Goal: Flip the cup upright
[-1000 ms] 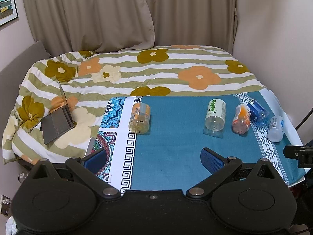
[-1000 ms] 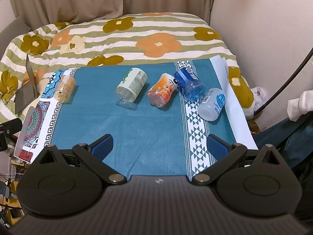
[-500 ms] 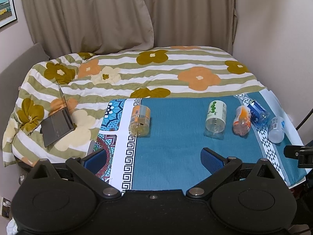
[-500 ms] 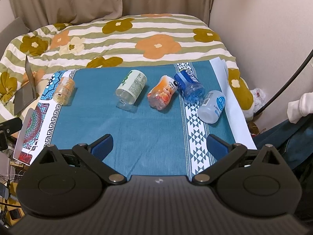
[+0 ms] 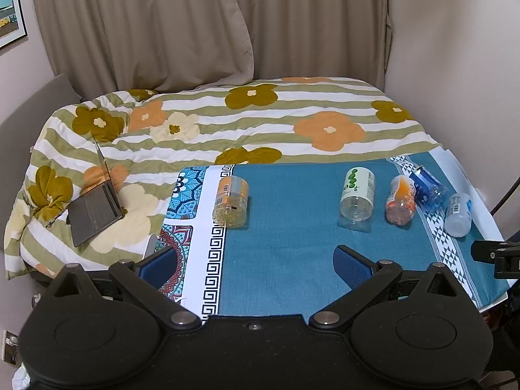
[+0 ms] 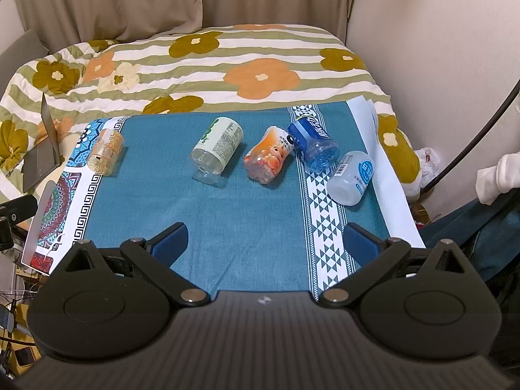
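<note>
- Left claw (image 5: 255, 266): spread wide, pinching nothing, hovering over the near edge of the desk (image 5: 286, 260).
- Right claw (image 6: 265, 239): likewise spread and empty, above the blue cloth on the near side.
- Five cut-bottle cups lie on their sides, none upright. Which one the task means is not clear.
- From the left claw: the orange-label cup (image 5: 230, 206) lies farther in, slightly left of the claw's centre, apart from the rest.
- From the right claw: green-label cup (image 6: 217, 149) far and a little left; orange cup (image 6: 269, 154), dark blue cup (image 6: 313, 144) and pale cup (image 6: 351, 177) far right, packed close, the orange and blue ones apparently touching.
- Risks, as I judge them: round sides may roll away when nudged; thin clear plastic may buckle under a hard pinch; reaching into the right cluster may knock neighbours, and the pale cup sits near the desk's right edge.
</note>
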Available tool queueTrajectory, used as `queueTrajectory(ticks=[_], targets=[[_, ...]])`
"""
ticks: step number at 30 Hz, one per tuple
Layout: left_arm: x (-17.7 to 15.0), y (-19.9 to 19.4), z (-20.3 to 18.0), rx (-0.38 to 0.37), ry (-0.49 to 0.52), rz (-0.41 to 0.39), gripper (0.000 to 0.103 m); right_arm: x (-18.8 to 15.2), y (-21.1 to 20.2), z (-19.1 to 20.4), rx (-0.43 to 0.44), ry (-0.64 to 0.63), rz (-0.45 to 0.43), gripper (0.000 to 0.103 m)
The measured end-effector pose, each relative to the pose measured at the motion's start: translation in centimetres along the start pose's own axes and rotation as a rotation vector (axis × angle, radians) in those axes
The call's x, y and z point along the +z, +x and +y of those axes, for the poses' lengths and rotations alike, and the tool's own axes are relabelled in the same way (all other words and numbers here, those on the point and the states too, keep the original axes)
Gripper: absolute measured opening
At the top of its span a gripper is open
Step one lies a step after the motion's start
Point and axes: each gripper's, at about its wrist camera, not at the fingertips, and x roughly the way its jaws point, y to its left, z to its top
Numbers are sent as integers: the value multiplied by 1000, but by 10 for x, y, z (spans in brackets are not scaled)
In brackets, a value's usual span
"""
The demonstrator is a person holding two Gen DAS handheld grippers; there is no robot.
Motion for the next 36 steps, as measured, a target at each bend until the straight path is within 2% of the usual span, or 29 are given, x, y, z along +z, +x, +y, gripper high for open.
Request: queueTrajectory(ticks=[36], targets=[[-4, -9, -9, 5, 2, -4, 103, 0, -11, -3, 10, 5, -3, 103]])
